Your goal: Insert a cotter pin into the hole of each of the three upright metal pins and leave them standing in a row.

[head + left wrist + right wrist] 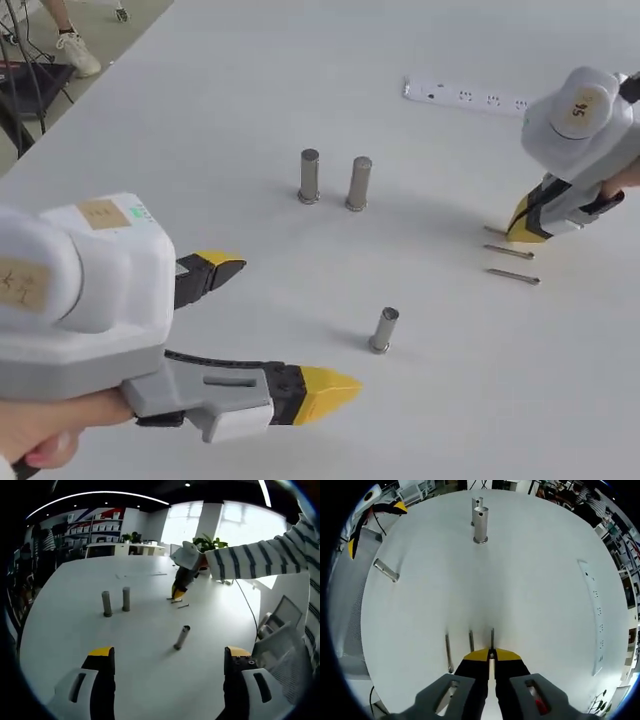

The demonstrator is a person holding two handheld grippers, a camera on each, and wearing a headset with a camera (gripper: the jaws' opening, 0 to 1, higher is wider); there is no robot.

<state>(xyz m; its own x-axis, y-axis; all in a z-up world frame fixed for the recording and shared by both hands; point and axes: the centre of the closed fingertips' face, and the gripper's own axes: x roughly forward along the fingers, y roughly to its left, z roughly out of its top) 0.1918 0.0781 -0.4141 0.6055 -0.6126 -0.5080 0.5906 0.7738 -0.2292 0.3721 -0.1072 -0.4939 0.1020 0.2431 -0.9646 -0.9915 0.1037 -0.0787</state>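
The right hand-held gripper (492, 653) tilts down onto the counter (250, 80), jaws pressed together on the end of a thin cotter pin (492, 639). Two more cotter pins (471, 641) lie just beside it. The left hand-held gripper (280, 325) hovers spread wide by the near edge. Two grey metal pins (309, 176) stand mid-counter, and the third metal pin (384, 330) is just beyond the left jaws.

Left gripper (272, 328) held low and close in the left hand (45, 435), jaws spread wide apart; right gripper (520, 233) reaching forward, tips angled downward, jaws pinched together on a cotter pin (492, 636); right arm extended in a striped sleeve (260, 560).
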